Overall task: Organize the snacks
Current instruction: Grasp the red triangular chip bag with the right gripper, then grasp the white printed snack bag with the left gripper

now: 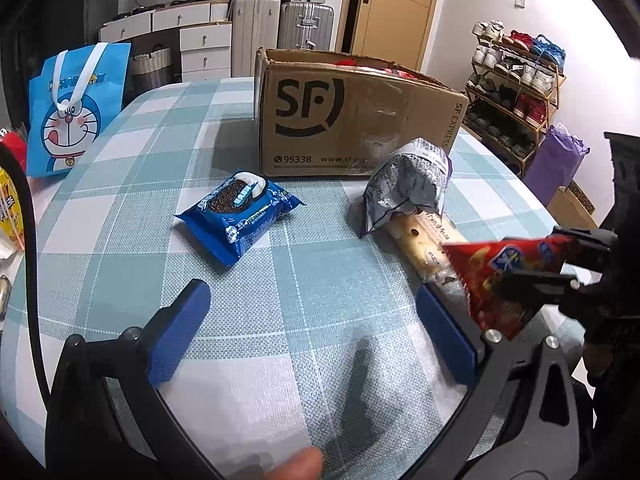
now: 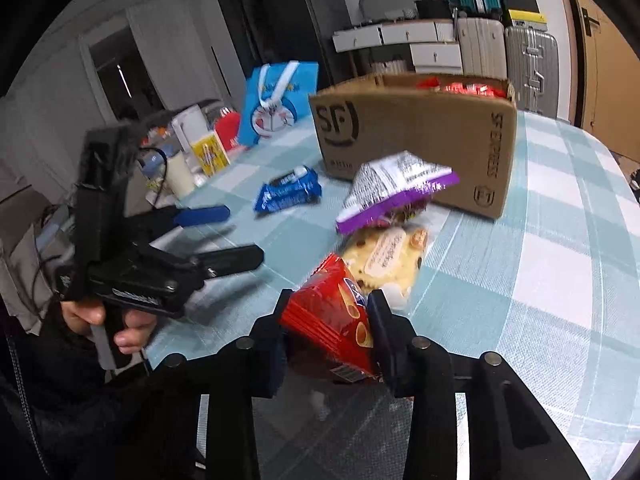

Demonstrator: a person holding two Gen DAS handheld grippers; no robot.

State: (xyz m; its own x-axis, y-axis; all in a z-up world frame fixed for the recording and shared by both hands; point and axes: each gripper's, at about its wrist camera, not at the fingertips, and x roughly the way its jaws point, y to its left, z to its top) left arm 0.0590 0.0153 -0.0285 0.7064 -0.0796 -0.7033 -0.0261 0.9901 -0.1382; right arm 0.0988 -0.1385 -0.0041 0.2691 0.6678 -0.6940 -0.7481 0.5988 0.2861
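My right gripper (image 2: pixel 328 312) is shut on a red snack pack (image 2: pixel 332 320), held just above the checked tablecloth (image 2: pixel 540 240). The left wrist view shows that pack (image 1: pixel 492 276) at the right, pinched by the right gripper (image 1: pixel 532 260). My left gripper (image 1: pixel 312 320) is open over bare cloth with nothing between its blue pads (image 1: pixel 180 328). A blue cookie pack (image 1: pixel 240 212) lies ahead of it. A silver and purple bag (image 1: pixel 408 188) rests on a wrapped pastry (image 1: pixel 420 244). The open cardboard box (image 1: pixel 352 120) behind them holds red packs.
A blue cartoon bag (image 1: pixel 76 108) stands at the table's far left, with a yellow pack (image 2: pixel 210 154) and jars beside it. Off the table to the right are a shoe rack (image 1: pixel 516 88) and a purple bag (image 1: pixel 556 160). Suitcases (image 1: pixel 304 26) line the back wall.
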